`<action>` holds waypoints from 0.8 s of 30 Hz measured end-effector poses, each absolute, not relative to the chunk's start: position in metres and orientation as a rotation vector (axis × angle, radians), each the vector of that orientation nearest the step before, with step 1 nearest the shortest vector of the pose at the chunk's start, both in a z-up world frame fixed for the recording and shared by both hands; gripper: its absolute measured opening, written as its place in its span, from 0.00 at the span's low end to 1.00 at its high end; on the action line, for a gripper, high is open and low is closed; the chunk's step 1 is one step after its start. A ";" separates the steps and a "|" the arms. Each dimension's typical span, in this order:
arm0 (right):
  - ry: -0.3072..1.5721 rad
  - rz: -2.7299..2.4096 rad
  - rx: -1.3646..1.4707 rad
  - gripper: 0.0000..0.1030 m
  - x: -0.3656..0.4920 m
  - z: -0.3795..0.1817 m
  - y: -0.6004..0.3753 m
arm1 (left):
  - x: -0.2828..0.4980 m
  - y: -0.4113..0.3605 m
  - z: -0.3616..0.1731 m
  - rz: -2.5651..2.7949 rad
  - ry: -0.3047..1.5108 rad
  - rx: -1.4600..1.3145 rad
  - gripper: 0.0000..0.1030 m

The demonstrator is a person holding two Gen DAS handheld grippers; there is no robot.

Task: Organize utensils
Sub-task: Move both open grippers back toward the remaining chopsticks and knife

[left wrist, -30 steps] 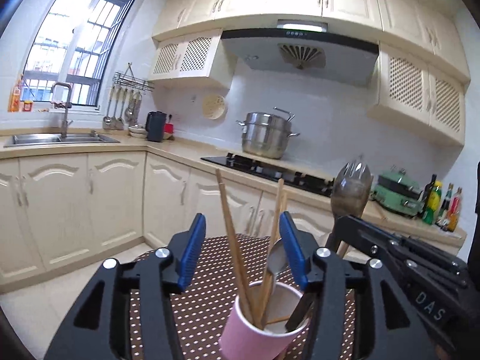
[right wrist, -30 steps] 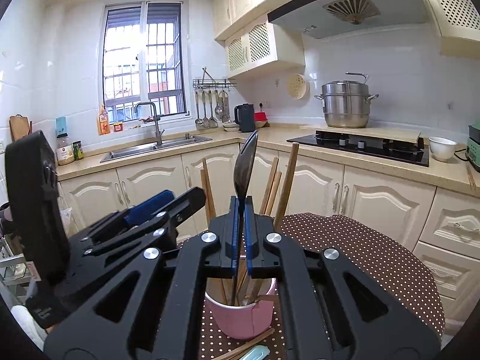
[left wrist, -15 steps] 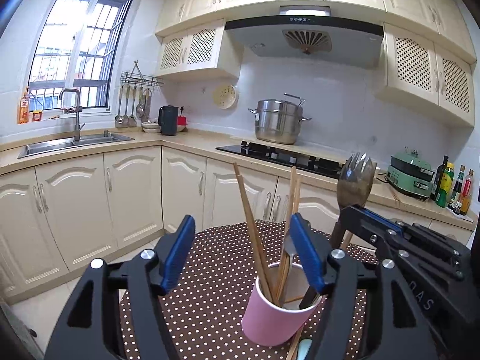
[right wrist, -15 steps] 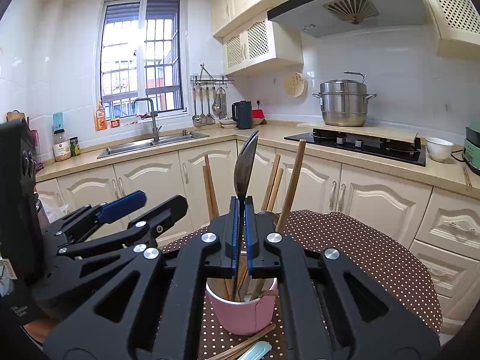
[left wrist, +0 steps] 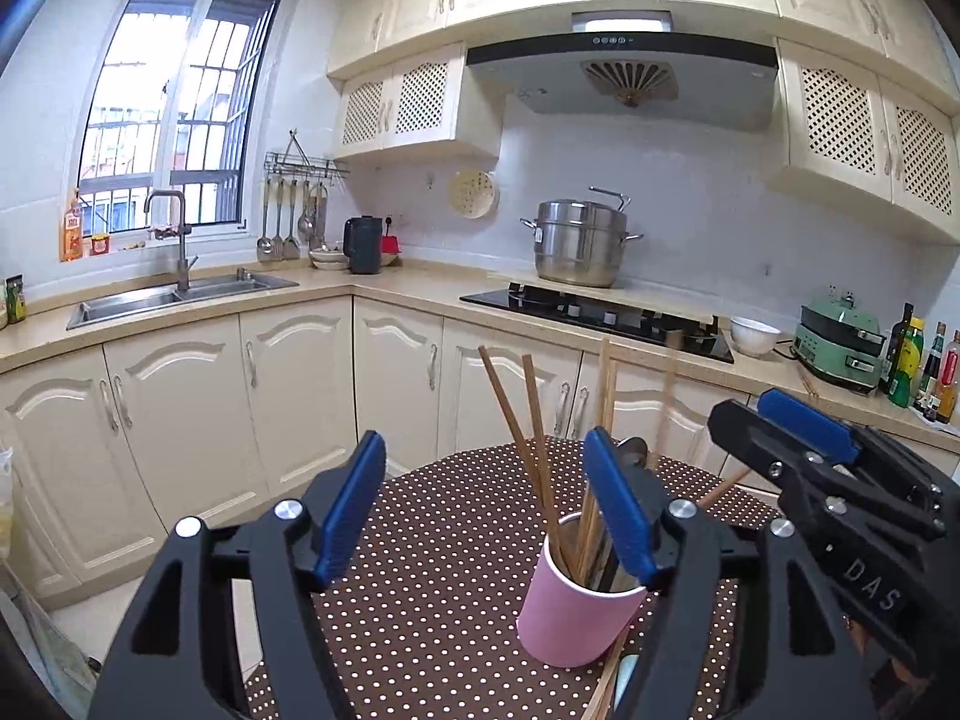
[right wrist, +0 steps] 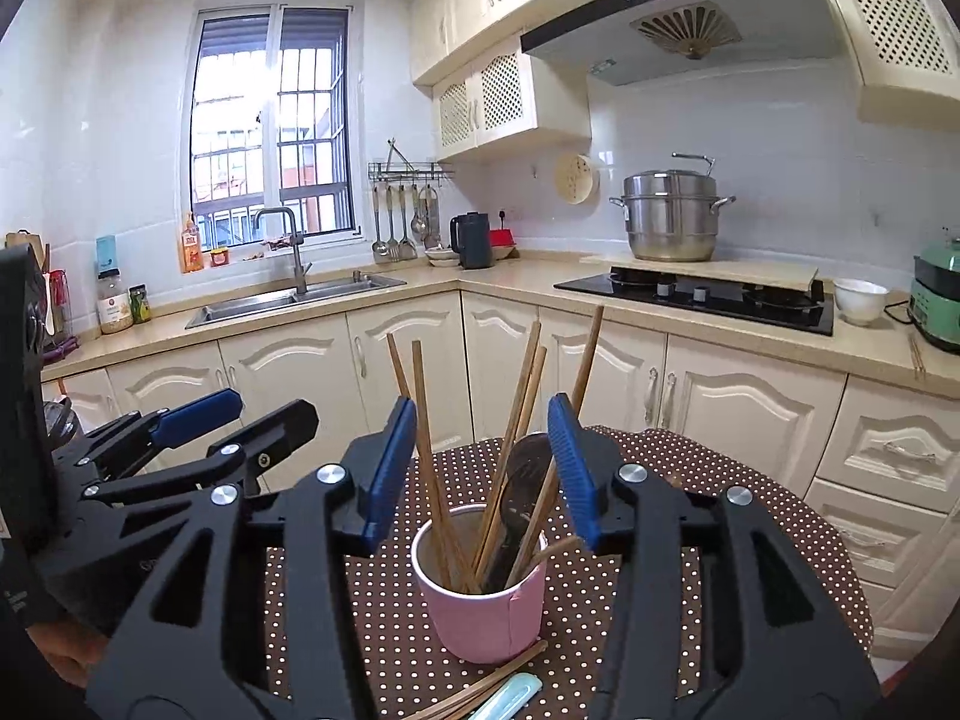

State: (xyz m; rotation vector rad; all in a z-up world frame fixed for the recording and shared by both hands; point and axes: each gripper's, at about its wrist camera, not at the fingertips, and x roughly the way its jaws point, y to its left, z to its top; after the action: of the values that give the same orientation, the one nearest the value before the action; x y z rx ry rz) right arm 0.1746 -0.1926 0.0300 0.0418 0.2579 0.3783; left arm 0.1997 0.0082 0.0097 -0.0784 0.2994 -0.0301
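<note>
Dotted tablecloth (right wrist: pixel 690 540) bears pink cup (right wrist: pixel 486 618) — spork (right wrist: pixel 519 480) inside, jaws just opened.

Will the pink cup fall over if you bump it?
Probably fairly easily. The tall pink cup is narrow, and the long wooden chopsticks and dark spoon lean out well above its rim, so it looks top-heavy. It stands free on the brown polka-dot tablecloth, which may let it slide a little before tipping.
</note>
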 end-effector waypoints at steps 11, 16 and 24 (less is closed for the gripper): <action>0.234 0.347 0.007 0.51 0.140 0.040 -0.200 | 0.181 0.010 0.013 -0.109 0.380 -0.060 0.72; 0.273 0.318 0.017 0.52 0.130 0.031 -0.215 | 0.190 0.008 -0.015 -0.203 0.555 -0.037 0.73; 0.404 0.297 0.040 0.55 0.129 -0.005 -0.231 | 0.208 -0.006 -0.078 -0.322 0.830 0.068 0.73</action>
State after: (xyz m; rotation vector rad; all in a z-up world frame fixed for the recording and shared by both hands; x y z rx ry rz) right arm 0.1288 -0.2311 -0.0055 0.0401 0.4045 0.2971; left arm 0.2084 -0.0064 -0.0778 0.0682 0.8304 -0.3219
